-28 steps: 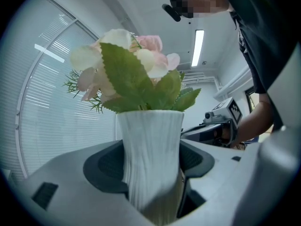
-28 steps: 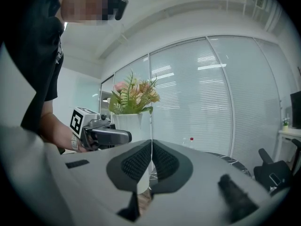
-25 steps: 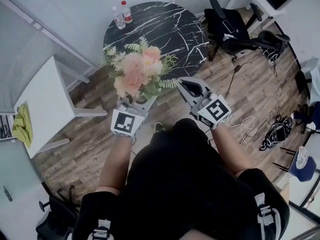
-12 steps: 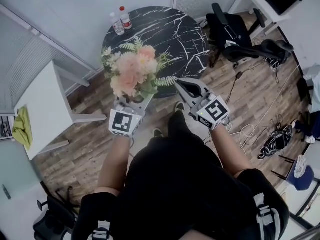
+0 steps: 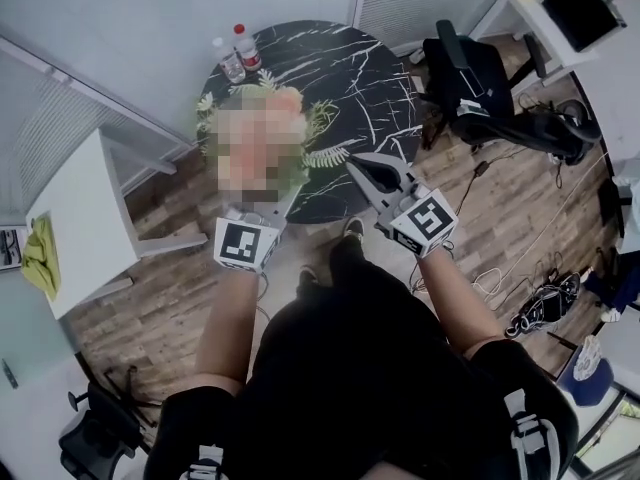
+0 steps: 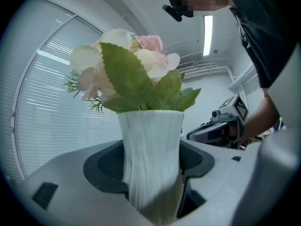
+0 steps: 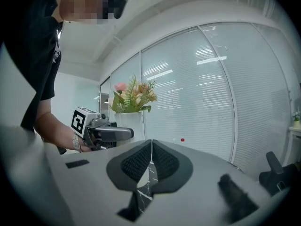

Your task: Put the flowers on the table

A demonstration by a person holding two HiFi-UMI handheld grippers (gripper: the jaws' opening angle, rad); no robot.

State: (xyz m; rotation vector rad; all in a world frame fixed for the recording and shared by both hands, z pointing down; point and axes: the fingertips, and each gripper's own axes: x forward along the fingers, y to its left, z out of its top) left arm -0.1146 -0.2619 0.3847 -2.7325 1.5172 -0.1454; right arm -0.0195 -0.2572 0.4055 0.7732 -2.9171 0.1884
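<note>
While the vase [image 6: 150, 149] sits clamped between the jaws of the left gripper [image 5: 262, 211], flowers [image 6: 134, 69] upright in it, the task reads as part done. Judging from the head view, the bunch is held up by the near left edge of the table [image 5: 350, 68] and is not yet set down; whether the base touches the top can't be told. Left to do: lower the vase onto the marble, let go, pull back.

Room, left to right:
- White table [image 5: 70, 218] with a green cloth [image 5: 40, 253], next to the blinds [image 6: 42, 121].
- Wood floor [image 5: 160, 288].
- Round black marble table, two bottles [image 5: 238, 50] at its far left rim, the rest of the top bare.
- Right gripper [image 7: 151, 160] near the vase, jaws pressed together, holding nothing.
- Black chair [image 5: 480, 78] and loose cables [image 5: 500, 268] on the floor.
</note>
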